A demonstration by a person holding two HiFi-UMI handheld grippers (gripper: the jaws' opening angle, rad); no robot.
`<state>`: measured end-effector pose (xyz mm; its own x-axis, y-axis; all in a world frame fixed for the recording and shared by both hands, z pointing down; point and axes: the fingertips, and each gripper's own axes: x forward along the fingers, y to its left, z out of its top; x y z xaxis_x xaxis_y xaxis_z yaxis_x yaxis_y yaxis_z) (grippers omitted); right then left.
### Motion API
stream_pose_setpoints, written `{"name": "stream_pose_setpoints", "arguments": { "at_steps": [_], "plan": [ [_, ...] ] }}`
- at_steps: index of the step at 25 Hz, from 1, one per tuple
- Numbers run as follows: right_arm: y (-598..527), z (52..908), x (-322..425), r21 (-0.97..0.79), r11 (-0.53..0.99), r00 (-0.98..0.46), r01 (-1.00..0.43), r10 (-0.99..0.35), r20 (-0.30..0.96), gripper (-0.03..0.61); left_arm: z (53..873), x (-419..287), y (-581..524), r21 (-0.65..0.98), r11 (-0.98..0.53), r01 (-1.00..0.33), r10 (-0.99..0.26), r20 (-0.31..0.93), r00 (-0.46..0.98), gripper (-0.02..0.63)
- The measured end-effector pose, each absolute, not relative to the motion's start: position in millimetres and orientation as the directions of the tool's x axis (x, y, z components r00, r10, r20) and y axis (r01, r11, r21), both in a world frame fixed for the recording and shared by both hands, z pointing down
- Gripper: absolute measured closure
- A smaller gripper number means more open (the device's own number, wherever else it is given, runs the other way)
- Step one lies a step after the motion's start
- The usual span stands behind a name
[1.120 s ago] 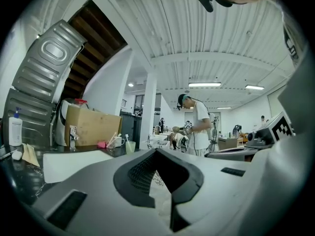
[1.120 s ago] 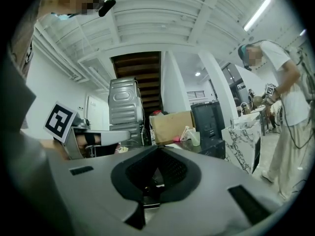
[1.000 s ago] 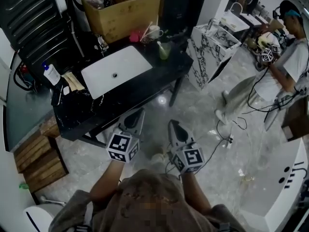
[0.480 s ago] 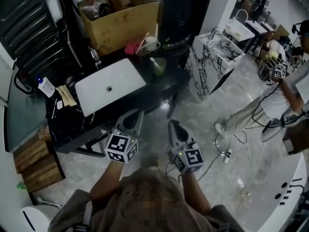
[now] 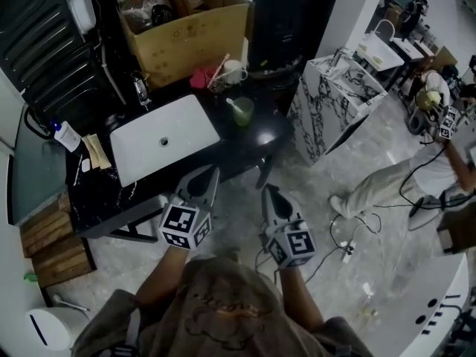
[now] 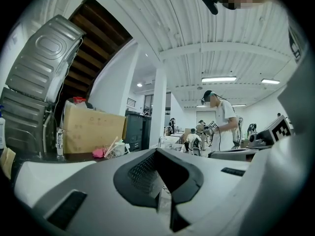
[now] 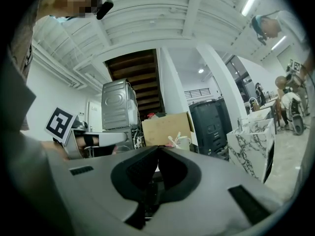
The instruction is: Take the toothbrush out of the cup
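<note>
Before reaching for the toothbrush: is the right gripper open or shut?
Shut: the right gripper has its jaws together at the tips, with nothing between them.

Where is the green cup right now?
Head view, upper middle: the green cup stands on the black counter, just right of the white sink basin, nearer than the white mug.

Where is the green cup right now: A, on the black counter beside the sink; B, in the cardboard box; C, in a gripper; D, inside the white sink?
A: the green cup stands on the black counter next to the white sink.
</note>
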<state>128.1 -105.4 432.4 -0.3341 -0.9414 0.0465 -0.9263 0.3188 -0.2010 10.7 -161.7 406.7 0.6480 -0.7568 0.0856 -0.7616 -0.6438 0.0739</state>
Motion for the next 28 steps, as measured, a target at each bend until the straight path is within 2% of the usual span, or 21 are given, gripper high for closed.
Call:
{"name": "stream_pose_setpoints", "arguments": {
  "at_steps": [12, 28],
  "plan": [
    [-153, 430, 113, -0.187, 0.396, -0.411, -0.899, -0.91, 0.05, 0.572, 409, 10, -191, 0.08, -0.617, -0.783, -0.779, 0.081, 0.622, 0.612],
    [-242, 430, 116, -0.168, 0.409, -0.42, -0.897, -0.907, 0.028, 0.572, 418, 20, -270, 0.083, -0.633, -0.77, -0.767, 0.065, 0.638, 0.612]
  ]
}}
